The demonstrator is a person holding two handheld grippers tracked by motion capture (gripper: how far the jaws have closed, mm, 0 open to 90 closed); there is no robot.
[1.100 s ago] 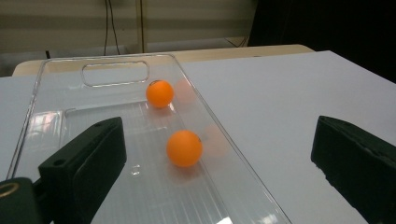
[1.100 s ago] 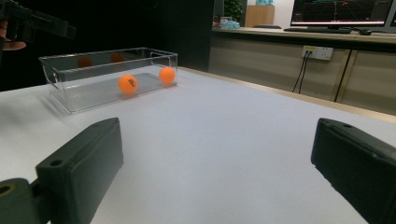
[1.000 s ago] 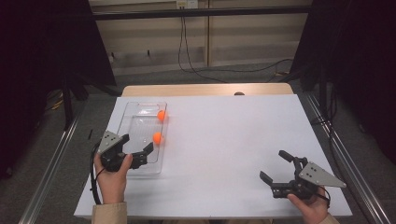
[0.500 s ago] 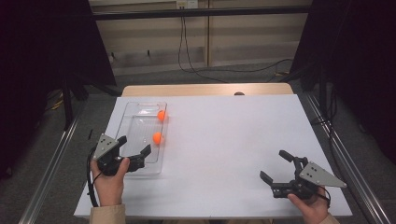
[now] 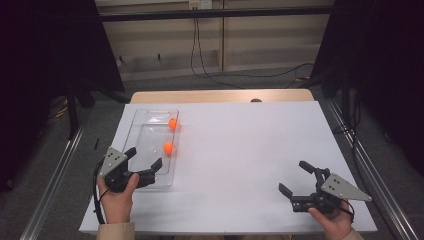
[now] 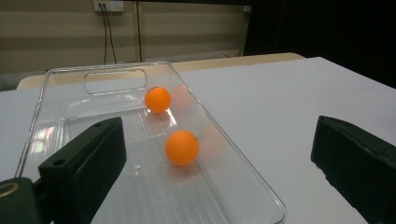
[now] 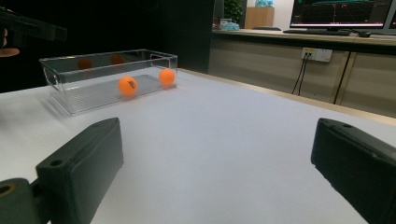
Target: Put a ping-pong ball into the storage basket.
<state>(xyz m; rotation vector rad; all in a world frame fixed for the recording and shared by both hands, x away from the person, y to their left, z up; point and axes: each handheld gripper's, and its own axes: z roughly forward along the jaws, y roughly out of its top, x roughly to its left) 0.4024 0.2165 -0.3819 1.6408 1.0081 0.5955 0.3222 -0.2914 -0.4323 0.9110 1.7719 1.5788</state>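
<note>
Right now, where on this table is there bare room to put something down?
The white table lies bare between the clear tray and the right gripper, up to the far edge. It is crowded at the tray: two orange balls and the left gripper.

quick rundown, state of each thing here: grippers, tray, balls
left gripper: open, holding nothing, jaws over the near end of the tray
right gripper: open, holding nothing, above bare table
clear tray: upright, no lid, two balls inside
near orange ball: loose in the tray by its right wall
far orange ball: loose in the tray near its far end
</note>
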